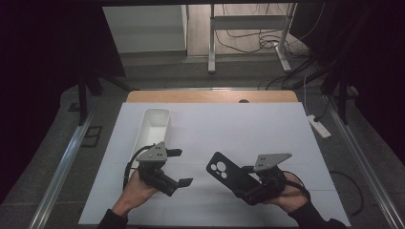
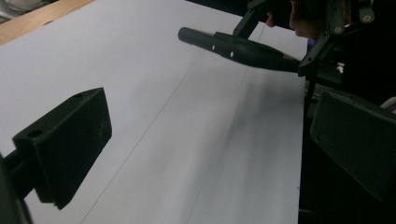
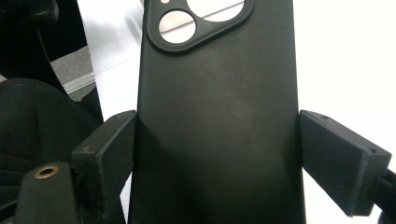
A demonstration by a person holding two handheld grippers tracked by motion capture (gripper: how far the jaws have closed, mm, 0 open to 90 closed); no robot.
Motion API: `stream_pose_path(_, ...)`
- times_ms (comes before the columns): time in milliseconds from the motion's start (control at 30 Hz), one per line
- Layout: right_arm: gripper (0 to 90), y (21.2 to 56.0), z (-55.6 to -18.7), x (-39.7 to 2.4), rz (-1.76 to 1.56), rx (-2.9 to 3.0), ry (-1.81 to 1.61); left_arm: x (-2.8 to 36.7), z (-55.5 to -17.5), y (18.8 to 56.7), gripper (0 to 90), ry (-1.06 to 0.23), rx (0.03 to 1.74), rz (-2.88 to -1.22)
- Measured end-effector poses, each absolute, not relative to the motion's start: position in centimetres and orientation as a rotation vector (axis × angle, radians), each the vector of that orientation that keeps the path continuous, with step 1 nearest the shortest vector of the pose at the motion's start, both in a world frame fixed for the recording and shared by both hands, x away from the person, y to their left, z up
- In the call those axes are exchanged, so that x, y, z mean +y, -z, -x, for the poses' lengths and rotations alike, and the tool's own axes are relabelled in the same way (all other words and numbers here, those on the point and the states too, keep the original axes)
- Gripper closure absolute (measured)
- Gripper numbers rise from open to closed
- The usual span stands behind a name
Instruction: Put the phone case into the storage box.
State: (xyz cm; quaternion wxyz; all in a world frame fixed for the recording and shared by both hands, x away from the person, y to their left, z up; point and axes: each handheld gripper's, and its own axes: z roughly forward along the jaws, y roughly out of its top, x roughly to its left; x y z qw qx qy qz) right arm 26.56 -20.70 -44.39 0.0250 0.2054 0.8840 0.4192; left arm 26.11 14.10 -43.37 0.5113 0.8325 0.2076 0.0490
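Right gripper (image 1: 248,183) jaws clamped on both long edges of black phone case (image 1: 227,174), held just above the white counter (image 1: 239,129), near right of centre. Left gripper (image 1: 179,167) jaws wide open, nothing between them, near left. White tray (image 1: 154,126) far left.

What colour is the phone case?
Black phone case, clearest in the right gripper view.

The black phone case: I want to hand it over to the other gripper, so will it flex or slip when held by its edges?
The black phone case is clamped across its width by the right gripper and juts out without sagging, so it is probably fairly stiff. It looks thin and hollow, likely light. Its matte surface suggests decent grip, though squeezed edges might bow.
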Motion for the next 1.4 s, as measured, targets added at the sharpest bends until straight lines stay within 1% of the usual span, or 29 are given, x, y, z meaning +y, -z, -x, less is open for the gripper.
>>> stream_pose_path(400,14.8,44.0,-26.5,-19.9,-0.584,2.745,-1.340,12.5,-26.8,43.2,0.0,-0.098,0.437,-2.011)
stream_pose_path(567,14.8,44.0,-26.4,-19.5,-0.555,2.756,-1.350,12.4,-27.0,43.6,0.0,-0.073,0.425,-2.000)
stream_pose_path(767,14.7,44.0,-26.2,-19.1,-0.484,2.776,-1.390,12.2,-27.0,43.9,0.0,-0.074,0.373,-2.015)
stream_pose_path(1067,14.6,43.9,-25.9,-18.3,-0.426,2.799,-1.422,11.7,-27.0,44.3,0.0,0.000,0.313,-2.007)
stream_pose_path(1400,14.6,43.9,-25.9,-17.9,-0.374,2.818,-1.453,11.2,-26.9,44.6,0.0,0.049,0.258,-1.994)
